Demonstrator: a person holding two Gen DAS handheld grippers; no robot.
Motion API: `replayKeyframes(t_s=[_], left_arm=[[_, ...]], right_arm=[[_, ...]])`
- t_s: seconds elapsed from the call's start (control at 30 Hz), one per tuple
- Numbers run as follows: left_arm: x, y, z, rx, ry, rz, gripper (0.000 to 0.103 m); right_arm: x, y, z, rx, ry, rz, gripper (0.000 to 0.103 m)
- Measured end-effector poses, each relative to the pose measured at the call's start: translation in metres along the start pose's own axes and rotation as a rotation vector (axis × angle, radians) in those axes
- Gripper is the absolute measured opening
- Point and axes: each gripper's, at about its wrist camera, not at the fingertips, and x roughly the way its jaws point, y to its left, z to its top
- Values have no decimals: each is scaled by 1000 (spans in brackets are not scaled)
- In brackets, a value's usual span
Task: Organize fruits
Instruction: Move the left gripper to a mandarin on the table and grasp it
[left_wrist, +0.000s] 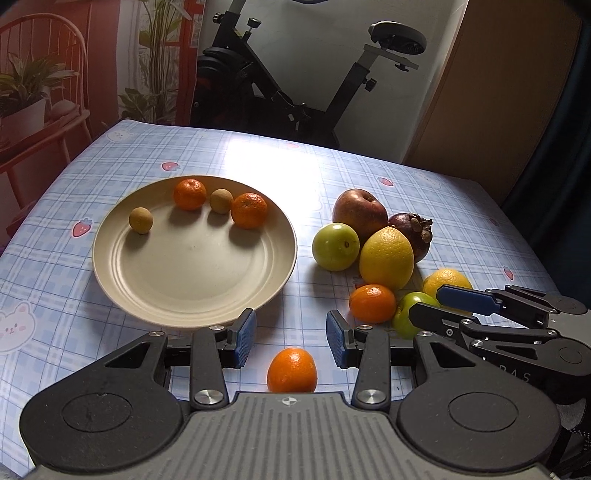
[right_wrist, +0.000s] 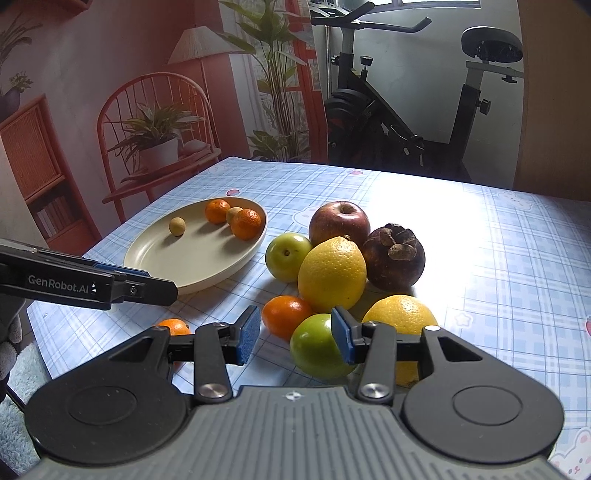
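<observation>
Your left gripper hangs low over the checked tablecloth with its blue pads spread wide and nothing between them — a lone tangerine sits on the cloth just behind the gap, close to the gripper's body, touching neither pad.

Ahead and to the left lies the cream plate, carrying two tangerines and two small tan fruits along its far side.

Your right gripper is also spread open and gripping nothing. Its right pad rests against or just in front of a green apple — you cannot tell from either view whether they touch — while the left pad stands apart from the fruit.

That apple is at the near edge of the loose pile on the cloth, right of the plate: an orange tangerine just beside it, a yellow lemon behind the right finger, a second lemon, another green apple, a red apple and a dark mangosteen at the back.
</observation>
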Motion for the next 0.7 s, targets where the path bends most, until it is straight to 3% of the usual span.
replayKeyframes(t_s=[0.1,0.37,0.7], left_arm=[[1,5,-1,-6,23,-45,44],[15,-1,-16,73,108,-23,44],[26,-2,-23,97,142,-44,41]], right_arm=[[1,1,1,-1,6,-2,46],[1,4,5,-19,6,0,46],[5,1,4,-10,20,3,46]])
